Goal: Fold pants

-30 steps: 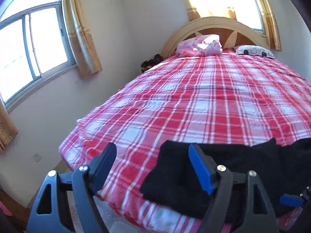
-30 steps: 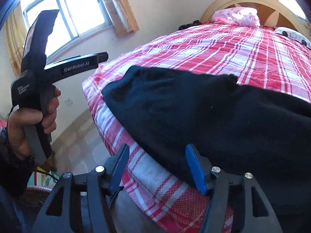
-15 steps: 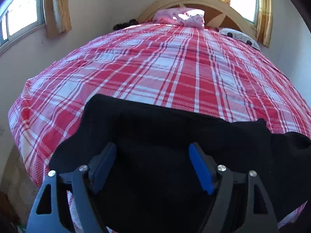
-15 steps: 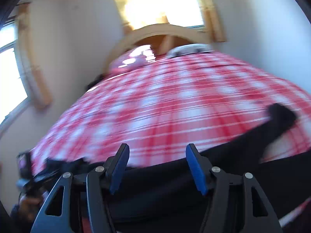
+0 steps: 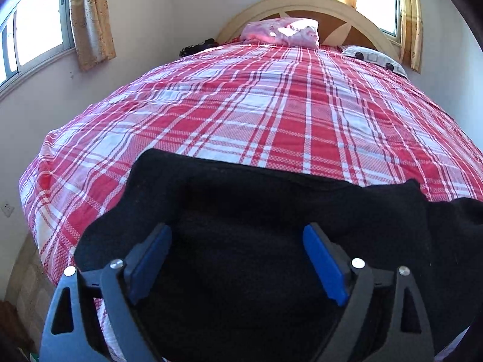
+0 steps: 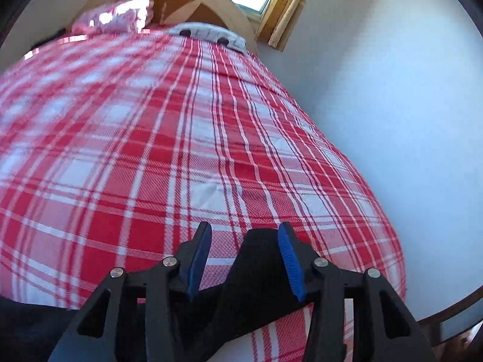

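Black pants [image 5: 247,241] lie across the foot end of a bed [image 5: 286,114] with a red plaid cover, far from the headboard [image 5: 302,9]. The left gripper [image 5: 238,259] hangs over the wider part of the pants, its jaws having just spread wide, nothing pinched. The right gripper [image 6: 244,259], jaws just narrowing but not yet pressing, straddles a cloth tip [image 6: 259,271] at the bed's foot corner. Judged best: settle lower, pinch both layers at that tip, and keep the left end pinned flat before lifting.
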